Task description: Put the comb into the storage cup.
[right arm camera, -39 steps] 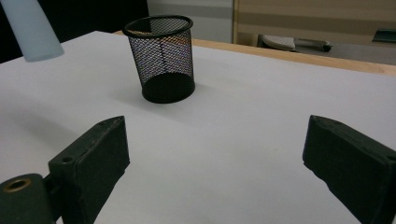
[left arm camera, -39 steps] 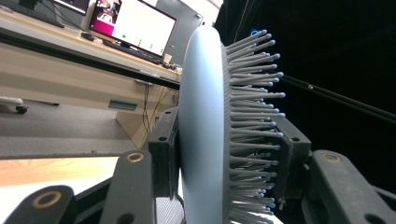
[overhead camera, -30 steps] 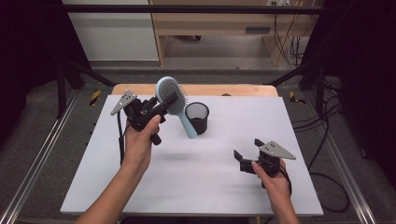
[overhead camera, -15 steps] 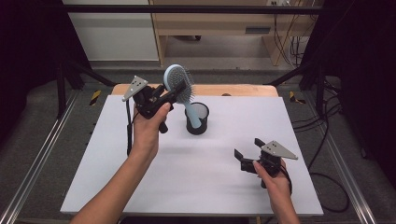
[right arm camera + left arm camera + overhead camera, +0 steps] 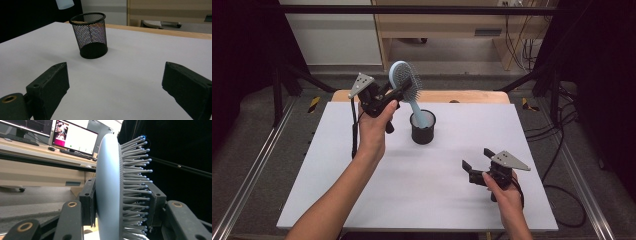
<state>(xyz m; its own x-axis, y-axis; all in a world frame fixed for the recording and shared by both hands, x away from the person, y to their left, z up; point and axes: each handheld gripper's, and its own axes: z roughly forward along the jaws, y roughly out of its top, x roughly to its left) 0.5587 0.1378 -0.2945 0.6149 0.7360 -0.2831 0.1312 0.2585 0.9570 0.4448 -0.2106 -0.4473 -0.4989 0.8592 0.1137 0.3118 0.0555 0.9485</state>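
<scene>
So the left gripper [image 5: 398, 92] is up off the table near the far edge, clamped on a pale blue hairbrush [image 5: 407, 87]. In the left gripper view you can see it pretty clearly: one jaw sits flat against the smooth back of the brush head [image 5: 108, 190], the other presses into the bristle side, so the head is pinched between them. From the high view the brush is held head-up, and its handle angles down and to the right toward a black mesh cup [image 5: 422, 127] standing upright on the white table [image 5: 422, 190]. The handle's tip looks like it's at or just inside the cup's rim, but it's hard to tell if it touches anything.

The right gripper [image 5: 475, 164] is well apart from all that, low over the near right part of the table, jaws spread wide with nothing between them. Its own view looks across the tabletop at the mesh cup [image 5: 90, 35], with the bottom end of the blue handle [image 5: 64, 4] just above the cup's rim.
</scene>
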